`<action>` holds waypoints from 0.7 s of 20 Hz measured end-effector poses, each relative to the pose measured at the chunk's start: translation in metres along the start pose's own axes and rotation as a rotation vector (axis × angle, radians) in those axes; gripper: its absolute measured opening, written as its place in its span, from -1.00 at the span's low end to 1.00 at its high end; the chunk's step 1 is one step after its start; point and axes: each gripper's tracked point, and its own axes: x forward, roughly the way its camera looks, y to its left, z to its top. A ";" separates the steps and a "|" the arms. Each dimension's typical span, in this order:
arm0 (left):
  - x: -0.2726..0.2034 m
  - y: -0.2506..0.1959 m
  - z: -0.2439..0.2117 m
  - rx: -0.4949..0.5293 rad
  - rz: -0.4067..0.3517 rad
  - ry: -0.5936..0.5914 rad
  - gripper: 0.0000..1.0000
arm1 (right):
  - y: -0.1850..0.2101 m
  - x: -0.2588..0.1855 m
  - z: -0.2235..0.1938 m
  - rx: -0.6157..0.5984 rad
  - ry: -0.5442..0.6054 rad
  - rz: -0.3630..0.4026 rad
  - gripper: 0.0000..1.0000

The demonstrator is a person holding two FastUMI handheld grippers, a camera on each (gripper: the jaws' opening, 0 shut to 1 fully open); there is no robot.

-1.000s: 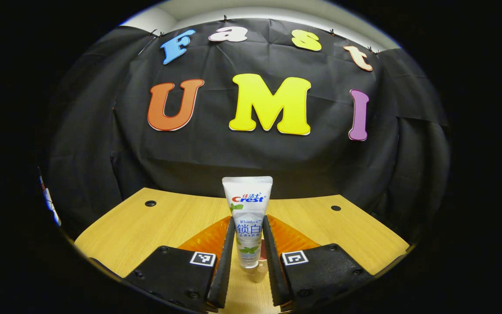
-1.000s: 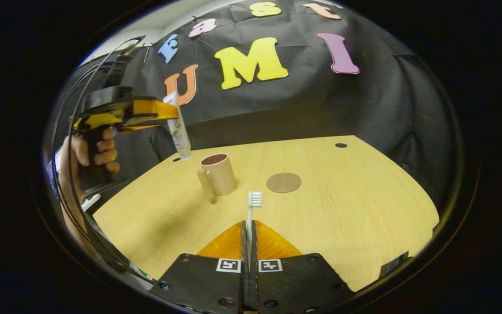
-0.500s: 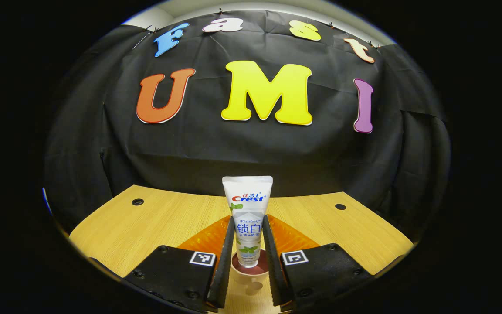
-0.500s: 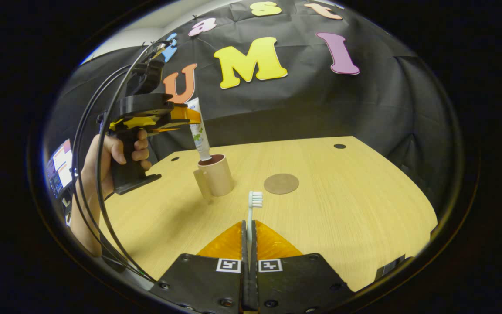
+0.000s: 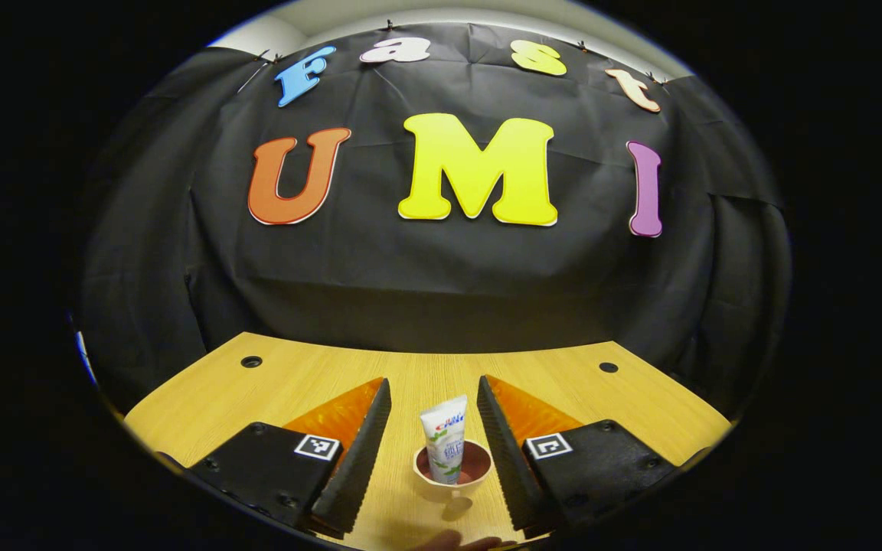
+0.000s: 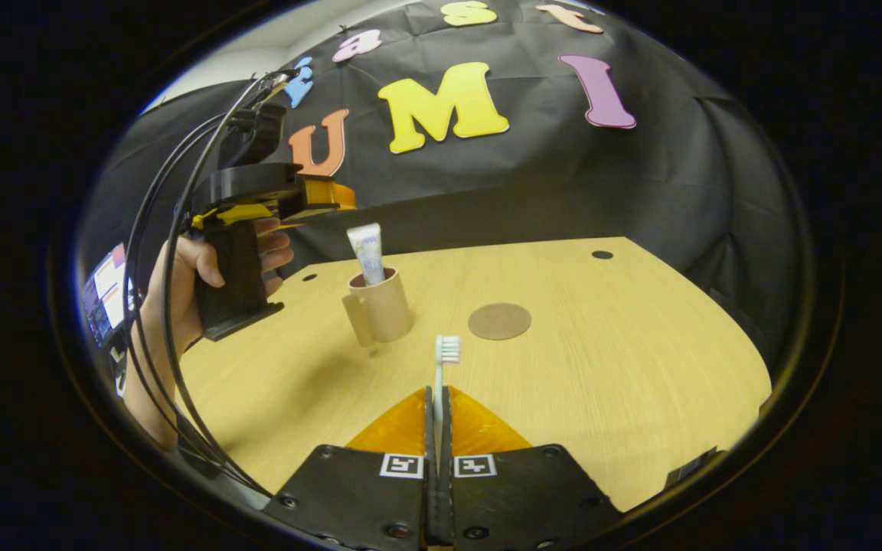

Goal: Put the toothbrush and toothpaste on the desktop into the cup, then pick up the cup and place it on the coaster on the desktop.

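Note:
The white toothpaste tube [image 5: 445, 448] stands cap-down inside the tan cup [image 5: 452, 473], its flat end sticking out of the rim. My left gripper [image 5: 432, 390] hovers above it, open, fingers apart on both sides of the tube. In the right gripper view the same cup [image 6: 381, 310] with its handle holds the toothpaste [image 6: 368, 254], and the left gripper [image 6: 318, 197] hangs just above and left of it. My right gripper [image 6: 438, 398] is shut on the toothbrush [image 6: 445, 366], whose bristled head points up and forward. The round brown coaster [image 6: 499, 321] lies right of the cup.
The wooden desktop [image 6: 602, 367] has small dark holes near its far corners [image 6: 602, 255]. A hand [image 6: 181, 283] holds the left gripper's handle, with black cables looping behind it. A screen [image 6: 104, 291] glows at the far left.
My left gripper opened and let go of the toothpaste, which dropped into the cup. The right gripper stayed still with the toothbrush.

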 end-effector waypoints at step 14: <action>-0.072 0.049 0.024 -0.019 0.077 -0.099 0.96 | 0.030 -0.003 0.064 -0.054 -0.128 0.060 -1.00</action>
